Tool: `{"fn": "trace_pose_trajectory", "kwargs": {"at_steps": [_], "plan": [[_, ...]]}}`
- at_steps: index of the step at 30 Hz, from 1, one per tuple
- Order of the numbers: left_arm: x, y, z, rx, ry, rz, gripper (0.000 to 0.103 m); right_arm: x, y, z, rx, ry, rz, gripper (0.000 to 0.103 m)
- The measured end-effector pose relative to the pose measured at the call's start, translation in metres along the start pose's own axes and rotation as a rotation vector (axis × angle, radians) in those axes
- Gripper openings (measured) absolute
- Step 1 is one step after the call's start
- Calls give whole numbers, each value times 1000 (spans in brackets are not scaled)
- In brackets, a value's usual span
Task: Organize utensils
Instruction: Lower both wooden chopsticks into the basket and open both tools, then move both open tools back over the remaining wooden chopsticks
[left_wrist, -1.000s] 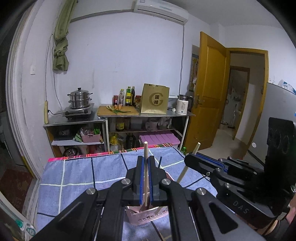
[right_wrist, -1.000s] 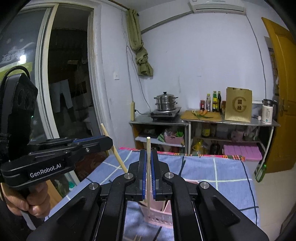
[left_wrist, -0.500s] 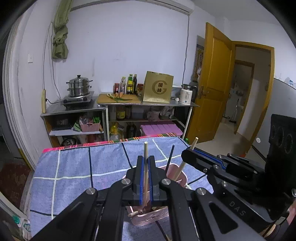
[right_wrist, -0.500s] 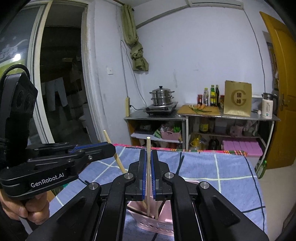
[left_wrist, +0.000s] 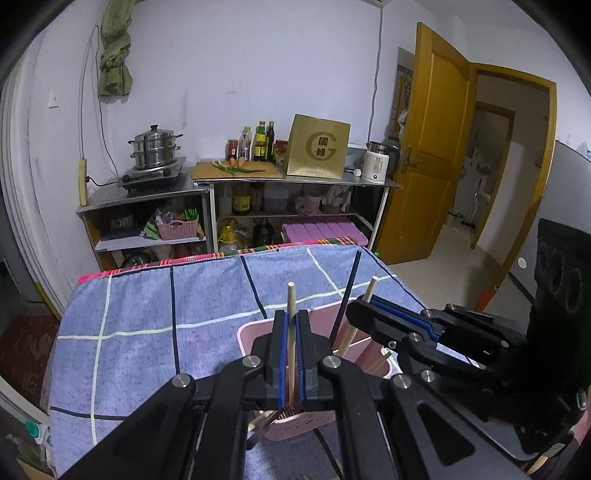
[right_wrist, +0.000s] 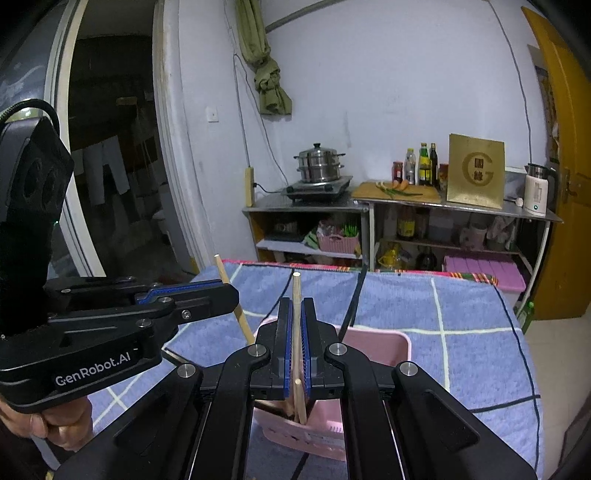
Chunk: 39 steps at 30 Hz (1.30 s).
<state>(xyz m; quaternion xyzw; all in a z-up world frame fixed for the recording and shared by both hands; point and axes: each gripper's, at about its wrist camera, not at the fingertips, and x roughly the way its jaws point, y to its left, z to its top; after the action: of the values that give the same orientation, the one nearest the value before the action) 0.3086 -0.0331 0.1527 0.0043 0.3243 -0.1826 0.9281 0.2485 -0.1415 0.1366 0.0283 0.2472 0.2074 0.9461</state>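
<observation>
Wooden chopsticks stand upright, one clamped in each gripper (left_wrist: 291, 347) (right_wrist: 296, 347), poised above the pink holder (right_wrist: 373, 341) at six o'clock, ready for dropping.

Upright black chopsticks (left_wrist: 349, 291) and the right gripper (left_wrist: 364, 308) crowded the pink basket (left_wrist: 243, 332); the blue-clothed tabletop (left_wrist: 147, 314) beyond lay open.

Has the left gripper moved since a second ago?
Yes. The left gripper has dropped toward the pink holder; the shelf behind sits higher in frame now.
</observation>
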Motion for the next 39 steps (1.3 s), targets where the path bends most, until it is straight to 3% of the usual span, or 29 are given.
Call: {"fn": "trace_pose_trajectory", "kwargs": {"at_steps": [7,12,23,31,39], "plan": [[5,1,-8,-5,17,13,4,4,-5,-5,4,37,-5,5],[-3,2,-9,-10,5,19,5,-3,-7,-6,7,32,-12,13],[-55,-10,-21,-15,-78,0,7,-50,-3,-9,-1,-20,-43,16],[-108,-20,-63,-21,-152,2,13,-107,9,-39,-20,-61,-30,24],[-134,-28,-130,-56,-134,-3,14,-145,14,-85,-4,-50,-18,24]]}}
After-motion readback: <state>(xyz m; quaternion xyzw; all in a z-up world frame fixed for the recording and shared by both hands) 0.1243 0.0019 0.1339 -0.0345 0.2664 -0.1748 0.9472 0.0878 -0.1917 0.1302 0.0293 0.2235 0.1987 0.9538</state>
